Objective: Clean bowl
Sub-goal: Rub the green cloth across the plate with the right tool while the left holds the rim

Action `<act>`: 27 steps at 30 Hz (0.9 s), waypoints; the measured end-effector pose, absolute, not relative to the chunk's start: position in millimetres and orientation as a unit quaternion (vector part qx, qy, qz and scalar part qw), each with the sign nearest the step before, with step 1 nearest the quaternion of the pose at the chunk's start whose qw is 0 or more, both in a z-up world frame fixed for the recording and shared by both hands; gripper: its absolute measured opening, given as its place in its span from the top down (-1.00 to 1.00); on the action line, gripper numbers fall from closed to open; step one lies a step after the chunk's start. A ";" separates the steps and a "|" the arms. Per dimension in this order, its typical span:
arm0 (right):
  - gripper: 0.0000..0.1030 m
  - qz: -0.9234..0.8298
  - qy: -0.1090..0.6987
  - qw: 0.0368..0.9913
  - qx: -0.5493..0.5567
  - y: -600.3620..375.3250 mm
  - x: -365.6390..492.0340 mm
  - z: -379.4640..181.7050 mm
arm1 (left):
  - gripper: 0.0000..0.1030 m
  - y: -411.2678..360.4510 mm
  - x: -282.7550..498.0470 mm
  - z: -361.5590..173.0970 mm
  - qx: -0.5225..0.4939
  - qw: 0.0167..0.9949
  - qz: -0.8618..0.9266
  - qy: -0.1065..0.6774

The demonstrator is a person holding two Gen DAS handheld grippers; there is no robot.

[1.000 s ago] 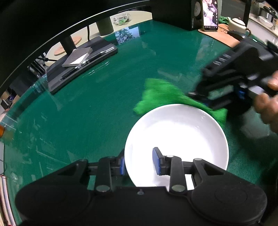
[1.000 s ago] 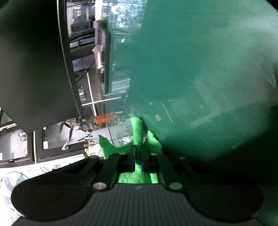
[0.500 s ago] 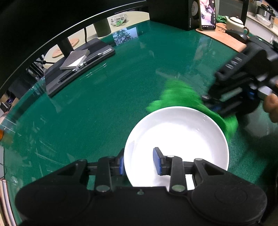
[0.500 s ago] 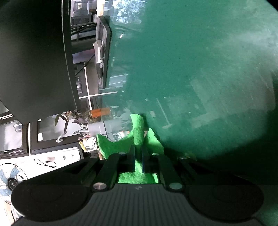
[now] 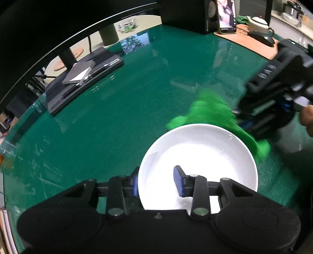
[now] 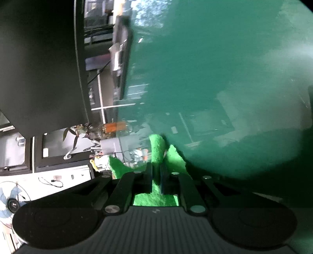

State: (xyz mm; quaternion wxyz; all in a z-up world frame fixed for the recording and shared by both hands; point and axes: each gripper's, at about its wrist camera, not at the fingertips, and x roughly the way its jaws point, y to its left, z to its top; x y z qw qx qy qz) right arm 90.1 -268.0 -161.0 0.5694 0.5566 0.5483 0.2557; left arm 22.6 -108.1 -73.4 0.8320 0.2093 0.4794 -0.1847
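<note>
Your left gripper (image 5: 157, 181) straddles the near-left rim of the white bowl (image 5: 197, 154): one blue pad sits outside the wall, the other pad (image 5: 178, 183) inside over the basin. The jaws look set apart with the rim between them; whether the pads actually press the wall, cannot tell. The bowl sits upright on the green table (image 5: 121, 117), low and right of centre in the left wrist view, its inside plain white and glossy.

Your right gripper (image 6: 156, 172) has its fingers pressed nearly together, pinching the green cloth (image 6: 156, 146); a fold sticks up past the fingertips and more cloth bunches below them. In the left wrist view that same cloth (image 5: 211, 111) is blurred, draped along the bowl's far-right rim, touching or just over it, with the right gripper (image 5: 242, 119) body dark behind it at the right edge. A bit of your hand (image 5: 307, 119) shows at the far right.

Background, left wrist view: black tray (image 5: 84, 78) with a grey notebook (image 5: 78, 74) on it at far left, phone (image 5: 227, 15) lit and propped at the far end, pale teapot (image 5: 258, 23) beside it on a tan mat (image 5: 244, 41). The right wrist view is rolled sideways and blurry, mostly table surface.
</note>
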 end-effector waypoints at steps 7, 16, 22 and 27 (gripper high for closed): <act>0.83 0.260 0.535 0.570 0.567 -250.3 106.2 -166.9 | 0.32 -115.4 18.2 -74.1 0.219 0.828 -0.196 0.477; 0.82 0.257 0.535 0.576 0.562 -254.9 101.6 -161.6 | 0.29 -115.5 16.1 -74.3 0.215 0.830 -0.201 0.473; 0.82 0.242 0.543 0.571 0.566 -261.9 93.4 -165.7 | 0.29 -119.2 15.6 -73.0 0.224 0.828 -0.203 0.473; 0.82 0.270 0.534 0.576 0.557 -228.6 115.7 -160.6 | 0.28 -121.3 14.7 -72.1 0.226 0.827 -0.202 0.474</act>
